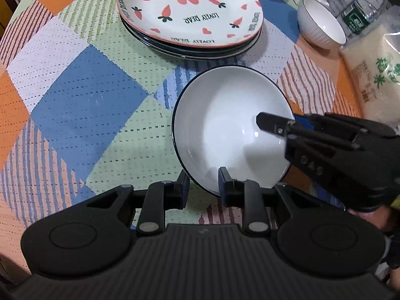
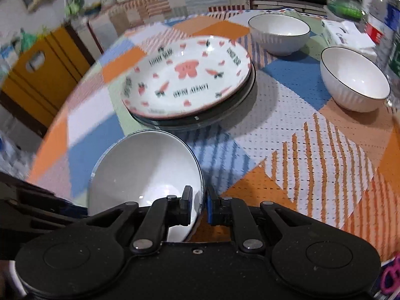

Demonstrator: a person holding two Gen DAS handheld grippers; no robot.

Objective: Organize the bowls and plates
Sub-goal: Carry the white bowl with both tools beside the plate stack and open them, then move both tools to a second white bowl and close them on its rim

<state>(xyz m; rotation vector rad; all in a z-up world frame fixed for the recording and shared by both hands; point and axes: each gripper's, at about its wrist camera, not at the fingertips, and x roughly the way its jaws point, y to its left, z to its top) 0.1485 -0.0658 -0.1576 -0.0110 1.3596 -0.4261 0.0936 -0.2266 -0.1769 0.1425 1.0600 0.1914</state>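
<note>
A white bowl with a dark rim [image 1: 225, 120] is held tilted above the patchwork tablecloth. My left gripper [image 1: 203, 186] is shut on its near rim. My right gripper [image 2: 199, 205] is shut on its right rim; it also shows in the left wrist view [image 1: 277, 125]. The same bowl shows in the right wrist view [image 2: 142, 167]. A stack of plates [image 1: 190, 12] with a pink bunny plate on top sits beyond the bowl, also in the right wrist view [image 2: 187, 80]. Two more white ribbed bowls stand at the right [image 2: 355, 80] and the far right [image 2: 280, 33].
Water bottles [image 1: 360, 7] and a bag of rice [image 1: 375, 75] crowd the table's right edge, with a white box [image 2: 347, 33] behind the bowls. The round table's edge [image 2: 50, 130] curves on the left, with yellow furniture [image 2: 40, 72] beyond it.
</note>
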